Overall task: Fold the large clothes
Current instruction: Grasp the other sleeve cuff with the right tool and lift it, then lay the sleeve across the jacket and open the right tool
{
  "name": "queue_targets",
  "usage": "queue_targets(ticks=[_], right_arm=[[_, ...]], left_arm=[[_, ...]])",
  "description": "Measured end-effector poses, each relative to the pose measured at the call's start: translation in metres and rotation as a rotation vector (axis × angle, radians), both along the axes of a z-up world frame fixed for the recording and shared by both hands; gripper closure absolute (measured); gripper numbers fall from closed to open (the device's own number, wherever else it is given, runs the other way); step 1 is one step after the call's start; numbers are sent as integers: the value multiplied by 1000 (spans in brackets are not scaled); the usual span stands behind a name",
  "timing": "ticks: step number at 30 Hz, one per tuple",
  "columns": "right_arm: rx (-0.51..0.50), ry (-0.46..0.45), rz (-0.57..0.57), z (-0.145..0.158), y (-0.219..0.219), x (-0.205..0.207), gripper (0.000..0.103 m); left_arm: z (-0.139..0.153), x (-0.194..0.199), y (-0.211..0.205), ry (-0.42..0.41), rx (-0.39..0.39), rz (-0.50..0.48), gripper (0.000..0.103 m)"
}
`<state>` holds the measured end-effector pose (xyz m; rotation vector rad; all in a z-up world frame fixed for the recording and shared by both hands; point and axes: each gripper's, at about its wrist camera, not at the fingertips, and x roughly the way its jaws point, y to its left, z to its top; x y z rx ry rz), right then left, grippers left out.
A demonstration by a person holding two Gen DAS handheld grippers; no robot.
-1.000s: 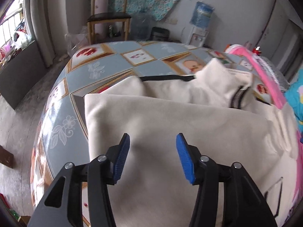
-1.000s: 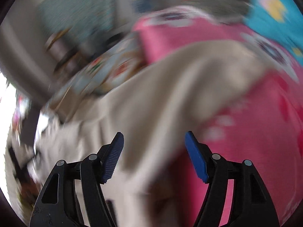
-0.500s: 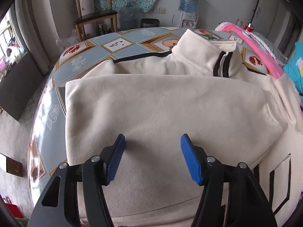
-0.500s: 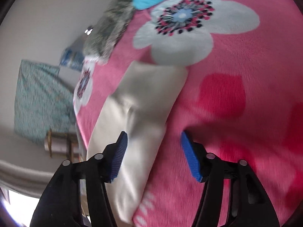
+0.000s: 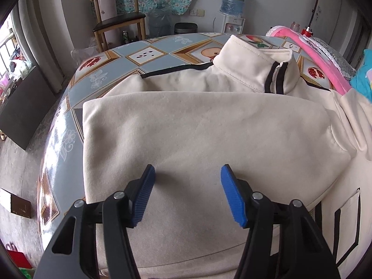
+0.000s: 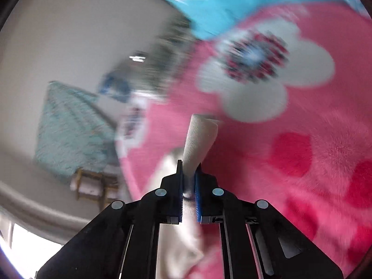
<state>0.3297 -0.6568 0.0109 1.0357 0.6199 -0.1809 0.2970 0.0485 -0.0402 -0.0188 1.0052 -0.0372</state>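
Right gripper clamped on a cream sleeve cuff, pads pinching the fabric a little back from its end, the cuff poking out past the tips. Beyond it, a pink flowered fleece blanket and a blue cloth; heavily smeared, so hard to say whether the sleeve hangs free or drags on the fleece.

Left gripper spread wide, holding nothing, poised just above the folded-over panel of the cream zip-collar jacket. Jacket laid across the patterned tablecloth, stand-up collar at the far side, one sleeve already laid across the body, right edge running off toward the pink blanket.

Likely step: bringing the second sleeve in over the body. Next move calls for carrying the pinched cuff back across the jacket and laying it flat and square, with the left claw pressing the existing fold down to stop it shifting.
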Motion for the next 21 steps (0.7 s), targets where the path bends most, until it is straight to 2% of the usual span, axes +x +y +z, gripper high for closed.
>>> queue_targets(ticks=[2, 6, 11, 14, 16, 18, 21], right_arm=[[-53, -92, 73, 44, 25, -9, 95], [-174, -198, 205, 122, 84, -20, 95], [-284, -316, 385, 191, 181, -16, 95], [-346, -351, 509, 208, 255, -9, 95], [-385, -357, 585, 210, 301, -6, 95], [-429, -360, 676, 202, 357, -5, 95], [-471, -339, 817, 172, 440, -7, 93]], left_arm=[[1, 0, 1, 11, -13, -11, 46], [6, -4, 6, 7, -39, -12, 51], [17, -16, 15, -18, -88, 1, 69], [22, -25, 20, -35, -112, 5, 79], [25, -32, 24, -43, -127, 6, 84], [28, -39, 30, -52, -144, 10, 86], [33, -50, 43, -64, -172, 24, 87]])
